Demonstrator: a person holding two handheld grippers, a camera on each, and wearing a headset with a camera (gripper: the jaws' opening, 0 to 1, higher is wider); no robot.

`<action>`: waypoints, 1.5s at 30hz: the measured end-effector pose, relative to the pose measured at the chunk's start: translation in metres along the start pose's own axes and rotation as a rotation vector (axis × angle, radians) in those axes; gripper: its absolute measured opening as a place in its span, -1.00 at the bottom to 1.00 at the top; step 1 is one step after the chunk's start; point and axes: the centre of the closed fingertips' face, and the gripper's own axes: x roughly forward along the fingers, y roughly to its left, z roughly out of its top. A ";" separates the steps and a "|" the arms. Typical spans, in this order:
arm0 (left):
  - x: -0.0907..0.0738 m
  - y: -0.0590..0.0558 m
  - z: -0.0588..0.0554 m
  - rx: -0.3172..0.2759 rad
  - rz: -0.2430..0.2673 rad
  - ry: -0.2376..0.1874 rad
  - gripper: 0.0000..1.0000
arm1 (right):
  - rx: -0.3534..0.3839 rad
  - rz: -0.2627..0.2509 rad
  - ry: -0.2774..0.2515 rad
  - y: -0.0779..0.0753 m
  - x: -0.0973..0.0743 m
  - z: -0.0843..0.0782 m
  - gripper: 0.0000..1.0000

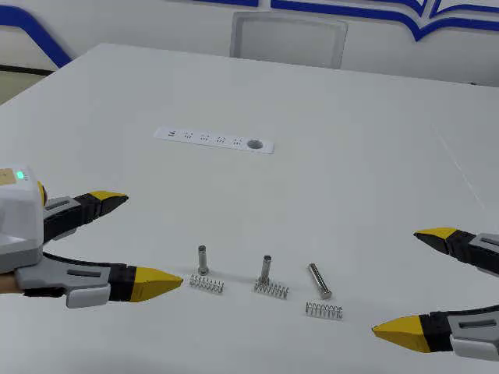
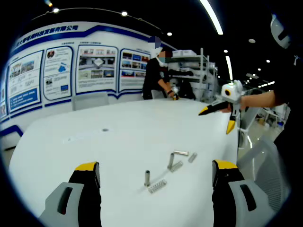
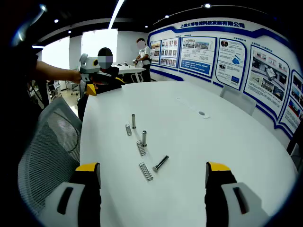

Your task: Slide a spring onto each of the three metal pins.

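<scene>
Left gripper (image 1: 153,238) and right gripper (image 1: 396,280) were both found with jaws spread wide and nothing between them, one to either side of the work above the white table (image 1: 327,140). We noted a row of three: the left pin (image 1: 203,259) and the middle pin (image 1: 265,269) stood upright, while the right pin (image 1: 319,280) lay on its side. One coil lay just in front of each, namely the left spring (image 1: 207,284), the middle spring (image 1: 270,290) and the right spring (image 1: 323,311); none was threaded on. We judged the springs light, soft and prone to roll or squash, best pinched gently across mid-length. The pins looked stiff, smooth and easily toppled, and would want steadying near the base.
</scene>
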 end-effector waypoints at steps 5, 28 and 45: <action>0.001 -0.010 -0.003 0.070 -0.023 0.044 1.00 | 0.002 0.019 0.000 0.009 0.006 0.001 0.85; 0.003 -0.016 0.016 0.130 -0.036 0.032 1.00 | 0.011 0.011 0.024 0.011 0.007 -0.003 0.84; 0.005 -0.013 0.019 0.101 -0.043 0.014 1.00 | 0.020 -0.020 0.019 0.005 0.007 0.000 0.82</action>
